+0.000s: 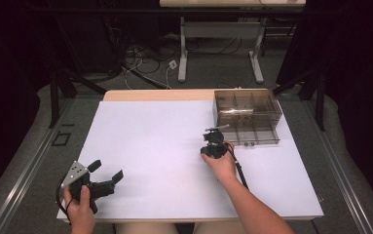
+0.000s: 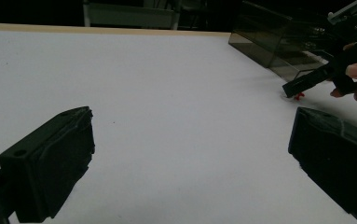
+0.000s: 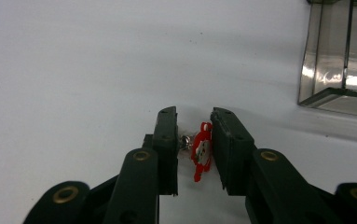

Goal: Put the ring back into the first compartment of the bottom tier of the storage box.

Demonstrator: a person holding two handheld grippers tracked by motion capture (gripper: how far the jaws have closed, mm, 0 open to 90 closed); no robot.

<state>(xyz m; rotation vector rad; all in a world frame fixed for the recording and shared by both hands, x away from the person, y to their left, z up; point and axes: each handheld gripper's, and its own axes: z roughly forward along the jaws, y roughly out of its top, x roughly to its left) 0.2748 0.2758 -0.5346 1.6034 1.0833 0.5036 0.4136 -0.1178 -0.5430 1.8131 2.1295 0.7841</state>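
Right claw (image 3: 194, 151) was down at the table (image 1: 150, 146), just in front of the near left corner of a clear smoky compartment box (image 1: 246, 116). Its jaws stood narrow but not closed, one on each side of a small red charm (image 3: 201, 150) with a bit of silver metal fitting (image 3: 184, 140) at its left. The charm lay on the white table surface between the jaws, close against the right jaw; whether it touched that jaw could not be told. It also showed in the left gripper view as a red speck (image 2: 298, 96) under the tip of the right claw (image 2: 291, 90).

Left claw (image 1: 107, 171) sat at the near left of the table, well apart from the charm, jaws wide and empty, held in the left hand (image 1: 81, 207). The right hand (image 1: 221, 163) gripped the other tool.

Handling, as judged: the charm looked flat, thin and very light, probably stiff plastic or enamel, with the metal fitting likely loose on it. Such a piece may slide or flip on the smooth sheet when pinched. The best hold seemed to be across its flat red body, not on the metal bit.

Orientation: in the right gripper view its long axis ran roughly along the jaws, away from the camera, with the small rounded end farthest off. The jaws would therefore close across its short width.
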